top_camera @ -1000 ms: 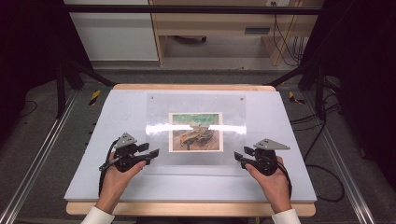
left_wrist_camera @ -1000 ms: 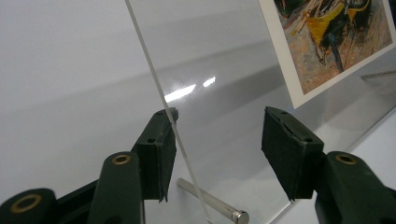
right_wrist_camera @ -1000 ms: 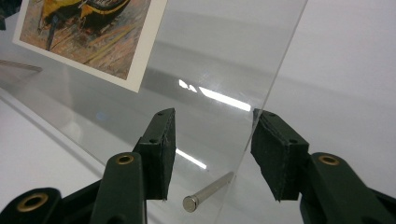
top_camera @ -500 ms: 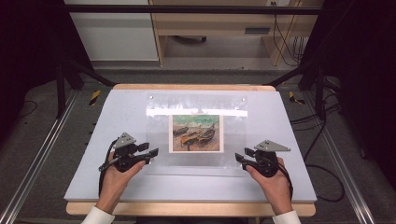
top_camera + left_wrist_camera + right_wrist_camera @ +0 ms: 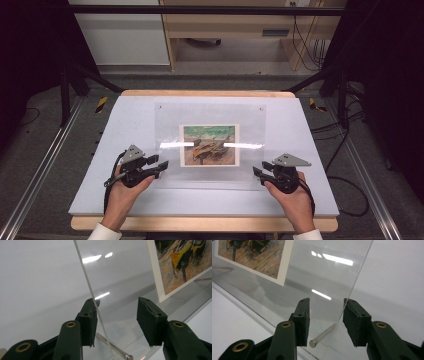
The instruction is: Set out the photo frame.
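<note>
In the left gripper view, the left gripper (image 5: 116, 315) has its jaws spread, released, with the side edge of the clear acrylic sheet (image 5: 120, 277) running up between them; the edge looks to brush the tip of one jaw, while the other jaw stands apart from the sheet. A metal pin (image 5: 115, 350) sticks out below the sheet, between the jaws. In the right gripper view, the right gripper (image 5: 325, 315) is likewise released, its jaws straddling the sheet's (image 5: 322, 272) opposite side edge, which passes close by one jaw; a second metal pin (image 5: 322, 336) lies between these jaws.

Seen from the high view, the acrylic sheet (image 5: 210, 112) lies in the middle of the white worktop (image 5: 115, 120), with a printed picture of boats (image 5: 209, 145) at its centre. The left gripper (image 5: 161, 165) sits at the sheet's near left corner and the right gripper (image 5: 256, 174) at its near right corner, each held in a hand coming from the sheet's near side.
</note>
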Demonstrator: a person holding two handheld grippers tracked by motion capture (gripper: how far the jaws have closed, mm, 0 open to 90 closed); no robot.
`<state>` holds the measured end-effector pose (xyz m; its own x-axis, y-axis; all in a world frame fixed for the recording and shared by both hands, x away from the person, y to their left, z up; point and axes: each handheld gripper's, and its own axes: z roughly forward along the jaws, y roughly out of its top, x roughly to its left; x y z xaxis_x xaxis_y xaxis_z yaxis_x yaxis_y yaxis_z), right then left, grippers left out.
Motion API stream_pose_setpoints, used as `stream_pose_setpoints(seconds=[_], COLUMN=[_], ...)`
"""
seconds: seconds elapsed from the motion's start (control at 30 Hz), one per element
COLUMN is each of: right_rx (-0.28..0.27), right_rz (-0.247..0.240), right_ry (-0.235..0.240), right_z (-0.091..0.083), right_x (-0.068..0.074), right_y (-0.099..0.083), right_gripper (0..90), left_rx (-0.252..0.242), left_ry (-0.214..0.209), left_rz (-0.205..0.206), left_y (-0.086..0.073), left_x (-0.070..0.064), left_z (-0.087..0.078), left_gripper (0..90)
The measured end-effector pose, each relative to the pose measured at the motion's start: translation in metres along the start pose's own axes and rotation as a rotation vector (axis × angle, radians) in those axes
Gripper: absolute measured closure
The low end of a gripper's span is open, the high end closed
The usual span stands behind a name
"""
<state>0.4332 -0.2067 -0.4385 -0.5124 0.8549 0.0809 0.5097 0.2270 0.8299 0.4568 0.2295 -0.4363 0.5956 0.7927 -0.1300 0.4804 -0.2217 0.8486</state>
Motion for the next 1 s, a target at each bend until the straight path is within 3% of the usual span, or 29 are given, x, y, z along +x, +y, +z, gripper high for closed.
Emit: stream_pose_setpoints(seconds=[1.0], right_rx=[-0.001], right_rz=[-0.005], right_ry=[-0.024], right_z=[-0.0069], right_x=[0.0066], right_y=[-0.0099], right_gripper=[63.9], left_rx=[0.0], left_ry=[0.029], left_rz=[0.008], left_y=[-0.0075], left_x=[-0.0078], left_z=[-0.0073], left_gripper=[55.1])
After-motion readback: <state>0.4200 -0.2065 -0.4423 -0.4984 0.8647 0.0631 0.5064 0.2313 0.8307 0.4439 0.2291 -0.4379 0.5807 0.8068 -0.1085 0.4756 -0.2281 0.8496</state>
